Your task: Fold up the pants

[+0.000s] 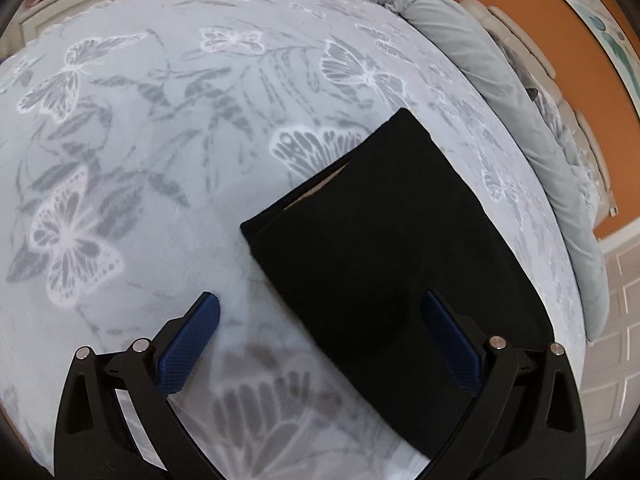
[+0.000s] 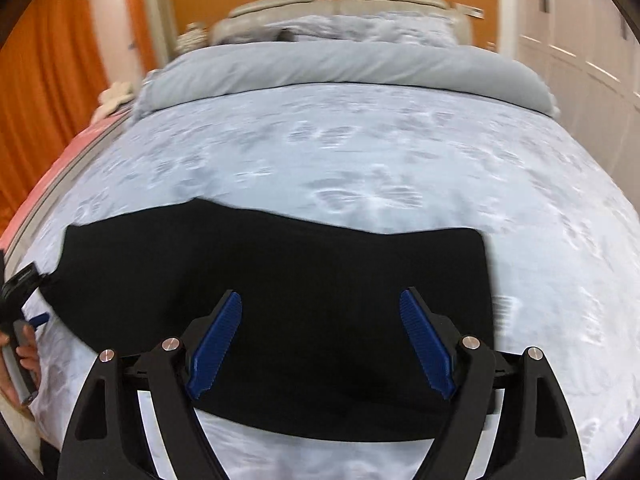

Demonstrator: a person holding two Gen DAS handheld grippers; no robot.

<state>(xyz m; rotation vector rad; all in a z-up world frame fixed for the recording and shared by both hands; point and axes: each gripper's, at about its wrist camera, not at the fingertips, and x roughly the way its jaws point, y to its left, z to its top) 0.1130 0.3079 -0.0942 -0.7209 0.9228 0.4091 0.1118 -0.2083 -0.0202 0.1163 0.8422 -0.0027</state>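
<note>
Black pants (image 1: 380, 240) lie folded into a flat rectangle on the butterfly-print blanket (image 1: 140, 140). My left gripper (image 1: 320, 300) is open over their near left edge, one blue pad (image 1: 192, 344) above the blanket and the other above the black cloth. In the right wrist view the pants (image 2: 280, 260) stretch across the blanket (image 2: 360, 152) from left to right. My right gripper (image 2: 321, 297) is open above their middle, with nothing pressed between its pads. At the far left of that view a hand (image 2: 24, 352) holds the left gripper by the pants' left end.
A rolled grey duvet (image 2: 340, 68) lies across the head of the bed in front of a padded headboard (image 2: 340, 0). An orange curtain (image 2: 52, 80) hangs on the left and white cupboards (image 2: 580, 52) stand on the right. The bed's edge and tiled floor (image 1: 616, 320) are near the pants.
</note>
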